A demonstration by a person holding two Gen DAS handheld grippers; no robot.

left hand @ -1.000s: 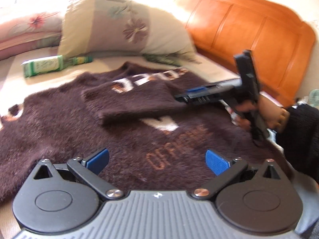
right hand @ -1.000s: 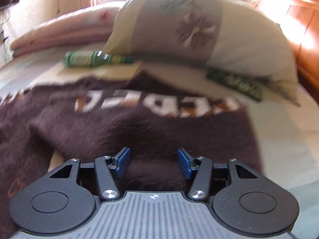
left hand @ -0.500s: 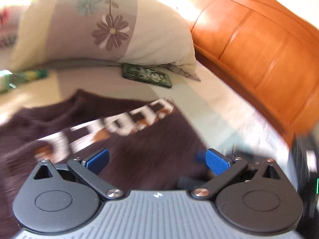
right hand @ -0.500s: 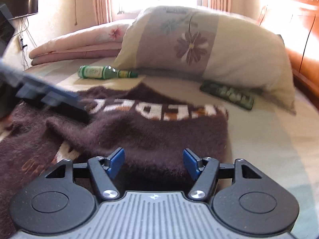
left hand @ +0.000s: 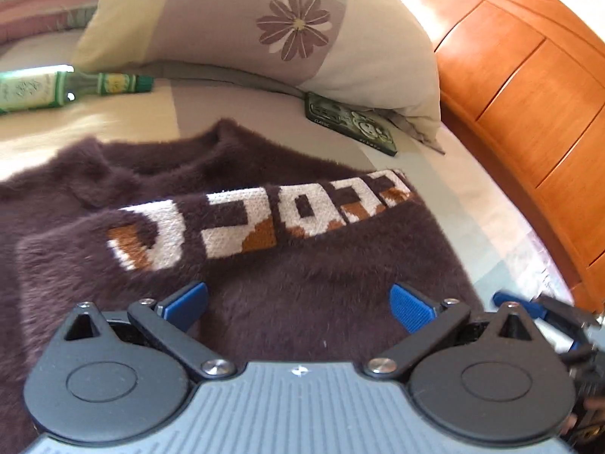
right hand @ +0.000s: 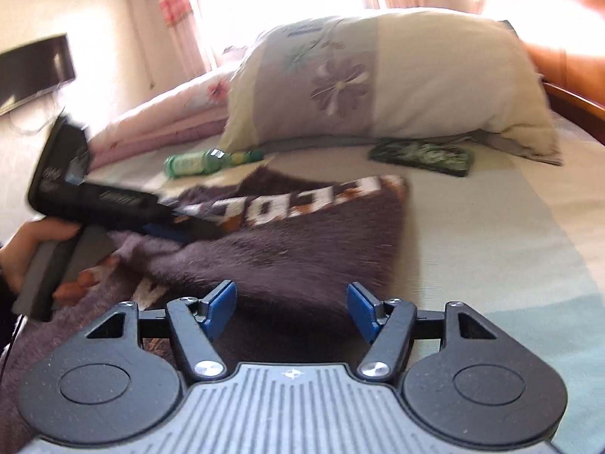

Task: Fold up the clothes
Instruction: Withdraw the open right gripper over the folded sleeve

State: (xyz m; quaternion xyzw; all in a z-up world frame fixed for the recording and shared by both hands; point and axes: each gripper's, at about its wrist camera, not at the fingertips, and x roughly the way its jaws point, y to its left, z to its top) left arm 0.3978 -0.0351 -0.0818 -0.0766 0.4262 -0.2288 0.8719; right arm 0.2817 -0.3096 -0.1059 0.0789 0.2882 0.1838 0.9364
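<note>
The bed [right hand: 510, 234] is carrying a fuzzy dark brown sweater [left hand: 310, 287] that is lying flat with one side already turned in over the body, its lettered band showing just ahead of both tools. The left tool [left hand: 298, 304] is hovering over the folded panel with its blue pads spread wide and nothing between them; the right tool [right hand: 291, 310] is sitting at the near edge of the same panel, its jaws having just been opening, pads apart and pinching no cloth. Doing this step well probably means taking the thick pile near a corner, both tools gripping the same edge so it is lifting evenly, and keeping clear of the pillow [left hand: 264, 26], green bottle [left hand: 56, 89] and dark case [left hand: 351, 123] lying beyond the tools
</note>
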